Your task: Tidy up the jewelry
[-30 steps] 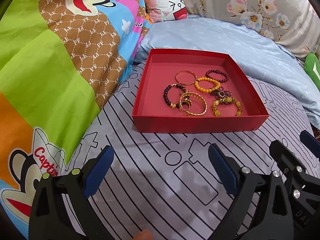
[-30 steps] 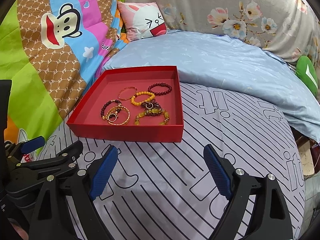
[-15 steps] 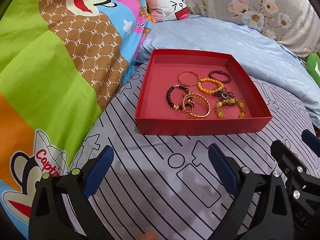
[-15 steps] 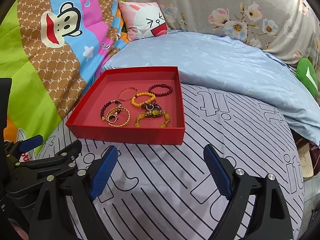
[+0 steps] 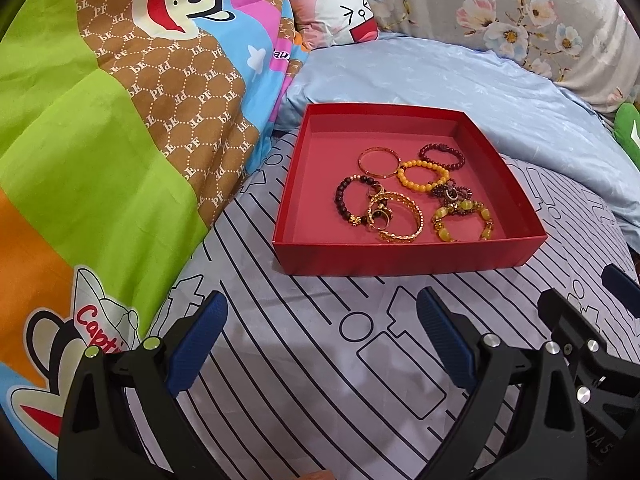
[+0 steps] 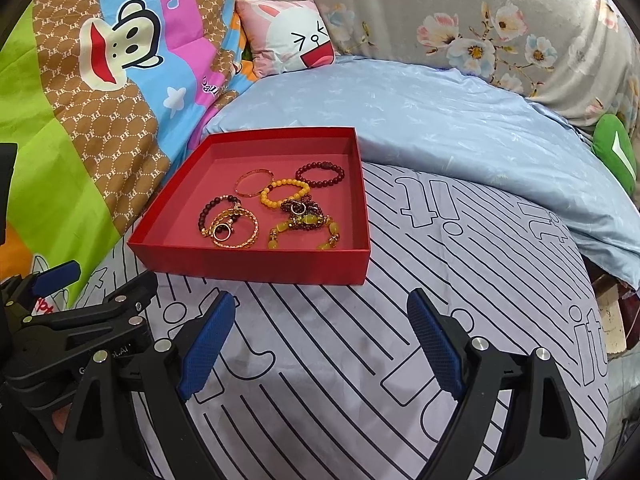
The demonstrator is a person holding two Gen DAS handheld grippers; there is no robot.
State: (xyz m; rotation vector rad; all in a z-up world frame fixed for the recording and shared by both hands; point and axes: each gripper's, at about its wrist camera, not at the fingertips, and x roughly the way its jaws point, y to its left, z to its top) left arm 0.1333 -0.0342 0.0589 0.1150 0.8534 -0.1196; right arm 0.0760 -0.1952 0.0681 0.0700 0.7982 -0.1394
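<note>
A shallow red box [image 5: 404, 258] [image 6: 256, 262] sits on the striped bed sheet and holds several bracelets: a thin gold bangle [image 5: 378, 162] [image 6: 253, 183], an orange bead bracelet [image 5: 423, 175] [image 6: 285, 193], a dark red bead bracelet [image 5: 442, 156] [image 6: 321, 174], a dark bead bracelet [image 5: 352, 204], a gold chain bracelet [image 5: 398, 220] [image 6: 236, 230] and a yellow stone bracelet [image 5: 462, 224] [image 6: 304, 232]. My left gripper [image 5: 322, 334] is open and empty, short of the box. My right gripper [image 6: 320, 338] is open and empty, also short of the box.
A colourful monkey-print quilt [image 5: 100, 140] rises on the left. A blue duvet [image 6: 440, 128] lies behind the box, with a pink rabbit pillow [image 6: 288, 36] and a floral cover [image 6: 500, 20] beyond. The left gripper's body [image 6: 72, 320] shows at the right view's lower left.
Both grippers have drifted slightly, so the box sits a little lower and nearer in both views. Both stay open. The jewelry has not moved.
</note>
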